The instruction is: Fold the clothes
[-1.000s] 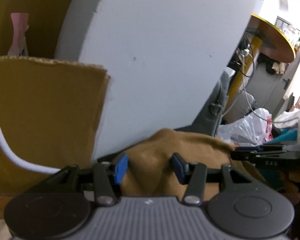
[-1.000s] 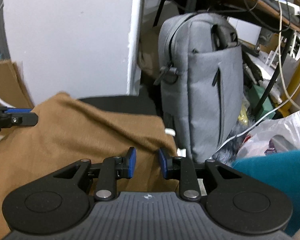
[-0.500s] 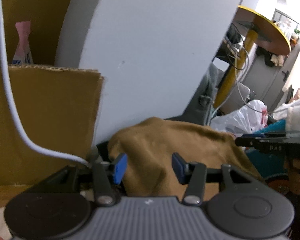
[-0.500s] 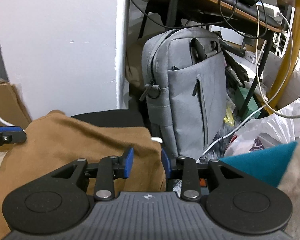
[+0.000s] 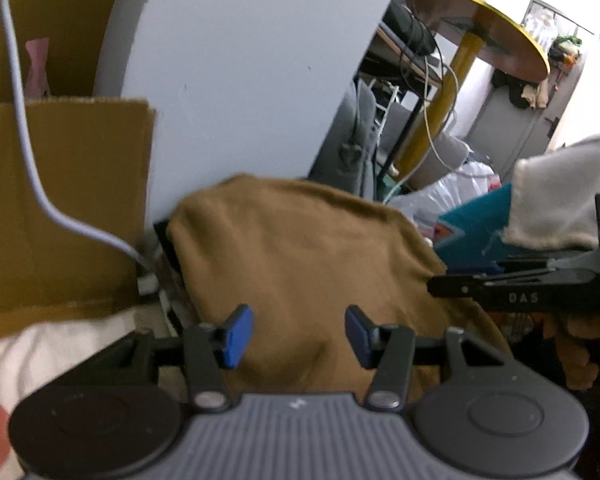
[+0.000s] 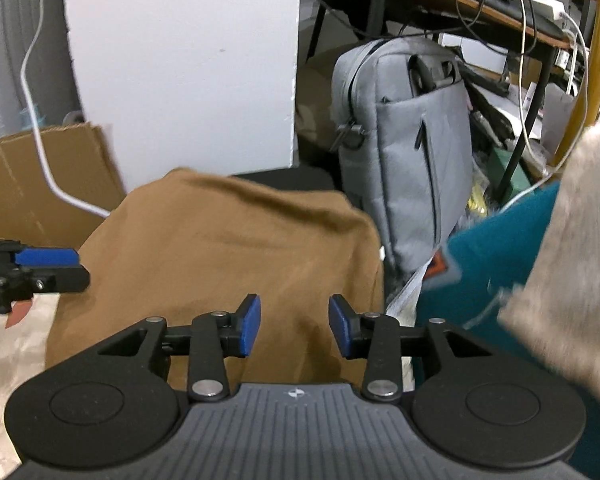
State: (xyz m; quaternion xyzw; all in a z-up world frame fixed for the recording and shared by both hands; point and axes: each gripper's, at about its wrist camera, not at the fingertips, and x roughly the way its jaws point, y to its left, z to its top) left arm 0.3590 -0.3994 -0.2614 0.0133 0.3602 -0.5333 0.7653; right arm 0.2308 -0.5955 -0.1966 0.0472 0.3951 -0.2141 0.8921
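A folded brown garment point(image 5: 300, 256) lies in a low heap ahead of both grippers, also filling the middle of the right wrist view point(image 6: 228, 248). My left gripper point(image 5: 298, 334) is open above its near edge, with nothing between the blue pads. My right gripper point(image 6: 294, 330) is open too, over the garment's near right part, and shows from the side in the left wrist view point(image 5: 500, 290). The left gripper's finger point(image 6: 40, 268) pokes in at the left of the right wrist view. A teal garment point(image 6: 492, 264) and a pale cloth point(image 6: 572, 256) lie to the right.
A white panel point(image 5: 240, 64) stands behind the garment, with cardboard point(image 5: 60, 200) and a white cable point(image 5: 32, 168) to its left. A grey bag point(image 6: 412, 152) stands at the right, under a desk with cables. A pale printed sheet point(image 6: 8, 360) covers the surface at left.
Both grippers have drawn back from the brown garment, which now shows more fully. The right gripper's jaws have widened. The teal garment and pale cloth have come into view at right.
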